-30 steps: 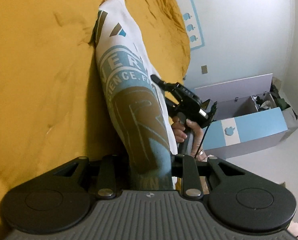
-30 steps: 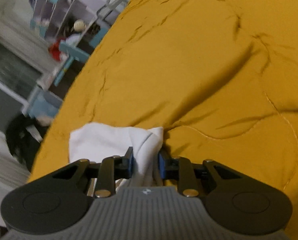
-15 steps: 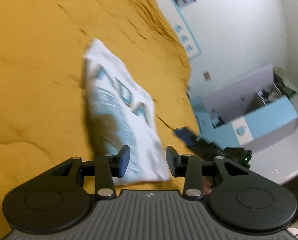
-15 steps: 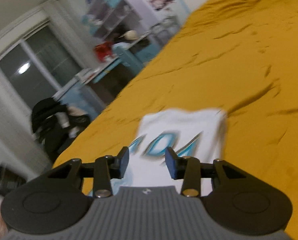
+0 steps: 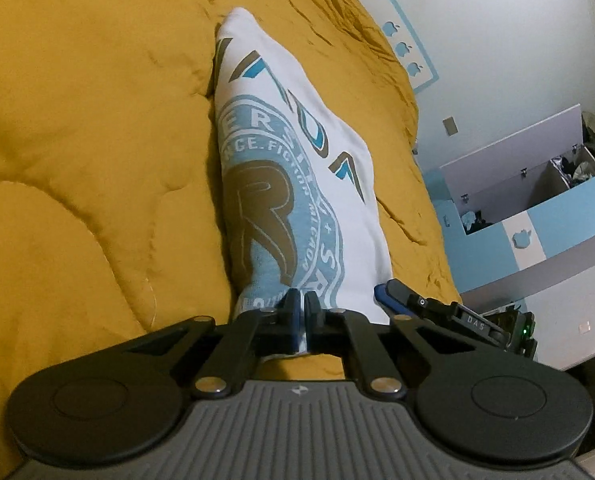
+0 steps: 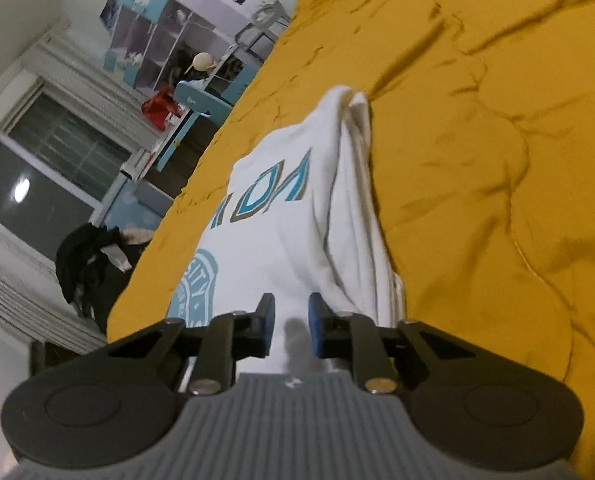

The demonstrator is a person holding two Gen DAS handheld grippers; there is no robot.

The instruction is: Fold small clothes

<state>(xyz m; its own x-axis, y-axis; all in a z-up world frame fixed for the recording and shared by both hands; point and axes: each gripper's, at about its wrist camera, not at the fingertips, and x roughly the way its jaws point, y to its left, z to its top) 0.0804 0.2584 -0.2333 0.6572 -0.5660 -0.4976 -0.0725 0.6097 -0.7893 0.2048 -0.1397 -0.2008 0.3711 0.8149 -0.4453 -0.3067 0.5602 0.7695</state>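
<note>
Nearest the left wrist camera, the left gripper (image 5: 299,312) has its blue-padded jaws clenched on the near hem of the white cotton T-shirt with a teal and brown printed crest (image 5: 297,184). A thin fold of the cloth passes between the pads and the fabric rises from them under slight tension. Just to its right, the tip of the right gripper (image 5: 393,294) pokes in beside the shirt's near right corner.

In the right wrist view, the right gripper (image 6: 291,322) hangs over the same hem; its jaws are closing, with the white cloth lying between and beneath them, though a gap shows and the pads do not seem to press it yet.

The T-shirt (image 6: 297,216) lies lengthwise away from both grippers on the mustard-yellow quilted bedspread (image 5: 77,140), already narrowed, with bunched white layers piled along its right edge in the right view. Its far end tapers to a rumpled point.

The garment looks light, limp and unlikely to slip or be harmed by pinching. It will sag and crease rather than hold a line, so the likely best hold is at the two near corners, catching all layers together and keeping the hem taut between the hands. The quilt is soft and may drag.

Beyond the bed stand pale walls and blue-and-white furniture (image 5: 545,224).
</note>
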